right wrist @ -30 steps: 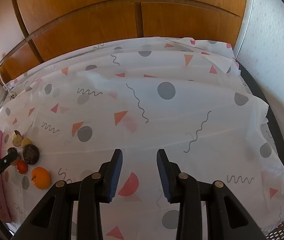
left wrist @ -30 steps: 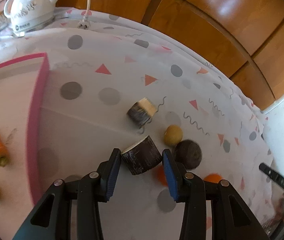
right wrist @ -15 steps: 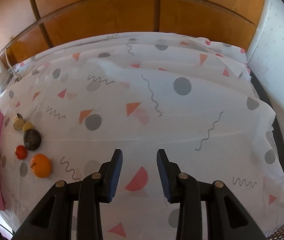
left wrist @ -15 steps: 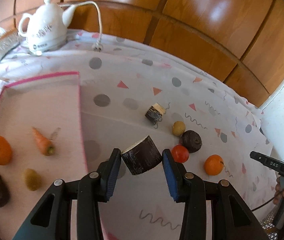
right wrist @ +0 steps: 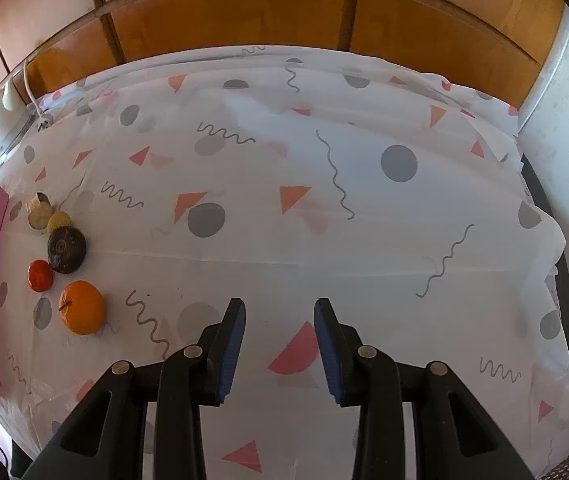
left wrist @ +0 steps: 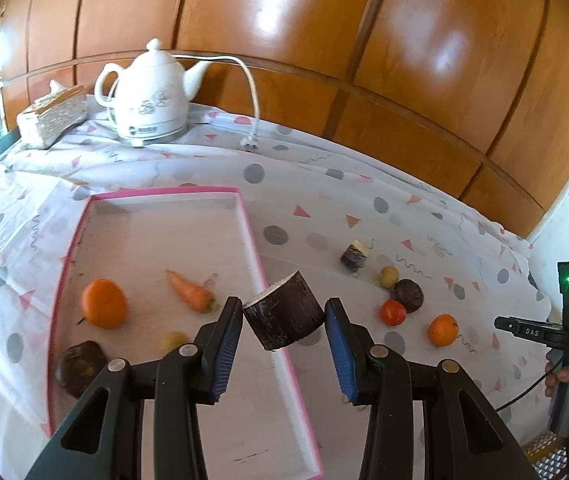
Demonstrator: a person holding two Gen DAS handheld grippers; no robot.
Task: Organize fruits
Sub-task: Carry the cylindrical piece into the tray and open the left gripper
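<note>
My left gripper point(left wrist: 283, 320) is shut on a dark cut root piece point(left wrist: 284, 318) and holds it in the air above the right rim of the pink-edged tray point(left wrist: 250, 236). In the tray lie an orange point(left wrist: 103, 303), a carrot point(left wrist: 190, 291), a small yellow fruit point(left wrist: 172, 340) and a dark root point(left wrist: 80, 364). On the cloth to the right lie another cut piece point(left wrist: 354, 255), a yellow fruit point(left wrist: 388, 276), a dark beet point(left wrist: 407, 295), a tomato point(left wrist: 393, 313) and an orange point(left wrist: 442, 330). My right gripper point(right wrist: 279, 322) is open and empty over the cloth; the orange point(right wrist: 82, 307) lies to its left.
A white electric kettle point(left wrist: 152, 100) with its cord and a tissue box point(left wrist: 52, 116) stand at the back left by the wooden wall. The table's right edge point(right wrist: 564, 280) drops off beside a white wall. The right gripper's handle and hand point(left wrist: 568, 344) show at the far right.
My left gripper has lifted the cut root piece off the cloth and carried it left, up over the tray's rim. My right gripper has drifted slightly and stays open.
</note>
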